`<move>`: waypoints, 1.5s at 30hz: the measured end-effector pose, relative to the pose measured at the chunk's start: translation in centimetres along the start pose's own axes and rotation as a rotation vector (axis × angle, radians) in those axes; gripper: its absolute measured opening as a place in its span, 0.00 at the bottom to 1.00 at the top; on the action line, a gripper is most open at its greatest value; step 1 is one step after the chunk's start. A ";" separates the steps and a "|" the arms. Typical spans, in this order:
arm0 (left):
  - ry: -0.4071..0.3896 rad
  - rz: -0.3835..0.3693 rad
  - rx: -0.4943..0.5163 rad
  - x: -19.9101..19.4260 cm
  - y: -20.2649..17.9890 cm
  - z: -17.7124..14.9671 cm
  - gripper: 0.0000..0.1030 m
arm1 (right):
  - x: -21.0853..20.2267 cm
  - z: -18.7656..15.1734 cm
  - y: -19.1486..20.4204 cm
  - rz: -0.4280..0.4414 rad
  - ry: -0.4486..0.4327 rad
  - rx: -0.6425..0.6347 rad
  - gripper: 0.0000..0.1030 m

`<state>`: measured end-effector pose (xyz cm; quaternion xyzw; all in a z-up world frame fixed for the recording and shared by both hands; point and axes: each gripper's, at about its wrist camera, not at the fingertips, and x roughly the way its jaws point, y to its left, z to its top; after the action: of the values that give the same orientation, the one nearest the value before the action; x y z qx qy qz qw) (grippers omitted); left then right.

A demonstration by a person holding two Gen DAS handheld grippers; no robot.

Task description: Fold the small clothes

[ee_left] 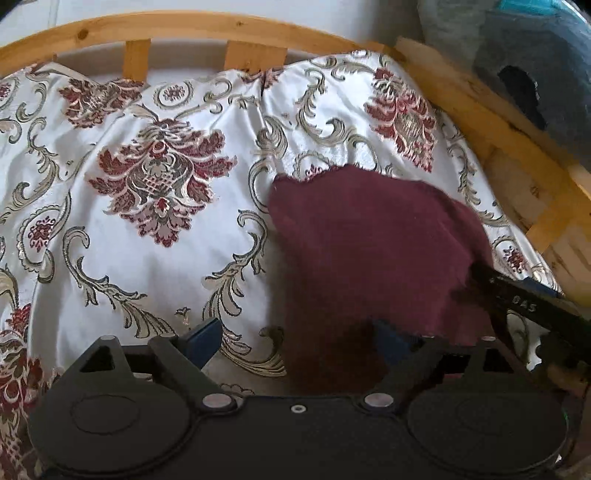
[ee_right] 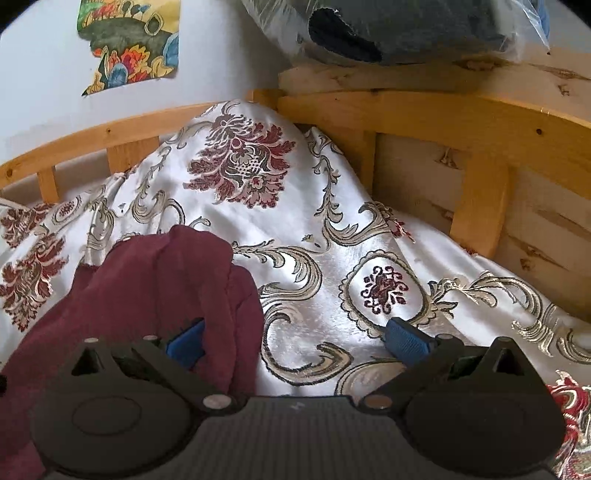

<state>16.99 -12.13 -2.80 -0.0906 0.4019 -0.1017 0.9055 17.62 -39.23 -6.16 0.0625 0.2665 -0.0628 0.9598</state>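
On the bed: my two grippers work over a white satin bedspread (ee_left: 122,236) patterned with dark red flowers and grey-gold scrolls, bounded by a wooden bed frame (ee_left: 192,27).
Garment: a small maroon cloth (ee_left: 369,240) lies rumpled on the bedspread, towards the frame's right side in my left view; in my right view it bunches up at lower left.
My left gripper (ee_left: 299,338): fingers spread wide; the left blue pad (ee_left: 203,338) sits over bare bedspread, while the right pad is half buried in the maroon cloth. I cannot tell whether it grips anything; nothing is pinched between the pads.
My right gripper (ee_right: 297,338): also wide apart, clasping nothing; its left pad (ee_right: 184,343) rests against the maroon cloth, its right pad (ee_right: 406,339) over the bedspread. Its black finger shows at the cloth's right edge in my left view.
Background: a colourful picture (ee_right: 129,40) hangs on the wall; a plastic-wrapped dark bundle (ee_right: 406,29) sits on the frame's corner.
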 end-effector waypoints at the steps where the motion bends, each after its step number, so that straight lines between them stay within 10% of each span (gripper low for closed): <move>1: -0.011 -0.006 0.000 -0.2 -0.1 -0.2 0.89 | 0.0 0.0 0.0 -0.001 0.001 0.000 1.00; 14: 0.215 -0.138 -0.157 3.4 0.7 -2.9 0.99 | 0.0 -0.1 -0.3 0.014 0.007 0.021 1.00; 27: 0.209 -0.143 -0.153 3.5 0.8 -3.1 1.00 | -0.1 0.0 -0.2 0.017 0.002 0.030 1.00; 36: 0.205 -0.131 -0.151 3.4 0.6 -3.4 1.00 | -0.1 1.4 0.4 0.231 -0.170 0.113 0.99; 45: 0.209 -0.124 -0.156 3.3 0.7 -3.5 1.00 | 0.6 1.1 2.9 0.226 -0.167 -0.038 0.30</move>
<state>16.66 -12.60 -7.65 -0.1745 0.4944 -0.1349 0.8408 19.14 -36.56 -5.33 0.0687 0.1781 0.0459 0.9805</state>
